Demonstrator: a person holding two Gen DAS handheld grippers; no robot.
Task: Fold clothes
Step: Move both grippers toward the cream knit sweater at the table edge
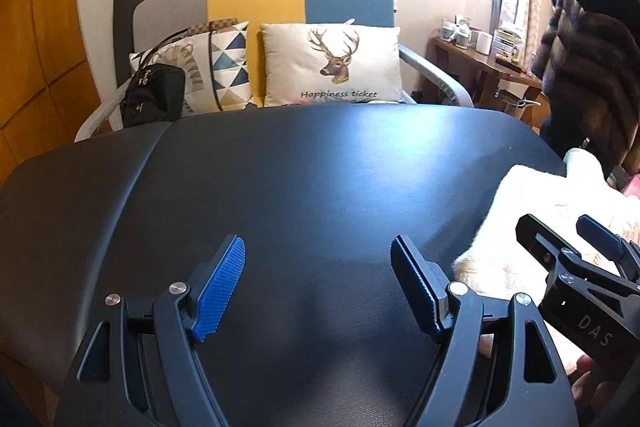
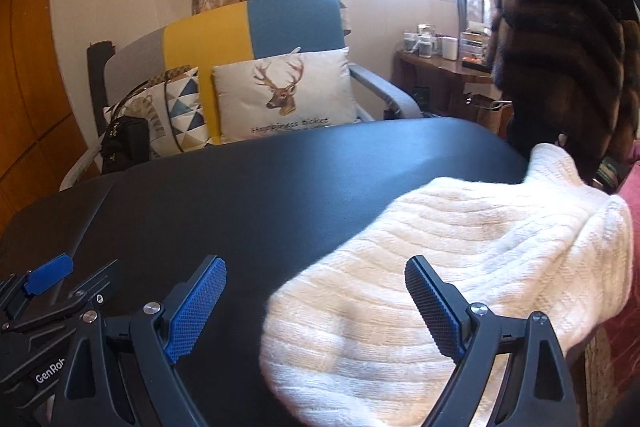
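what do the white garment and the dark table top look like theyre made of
The white garment looks like a soft, fuzzy knit, perhaps wool or acrylic: raised ribs run across it. The dark table top looks like matt, faintly textured laminate or vinyl, with a soft sheen from the window; which one is unclear.

Cream ribbed knit sweater [image 2: 460,267], seemingly folded, lying flat at table's right edge

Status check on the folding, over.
Left gripper open, empty, over bare black table. Right gripper open, empty, over the sweater's near edge. White knit sweater lies bunched at table's right side, unfolded. Nothing in the way.
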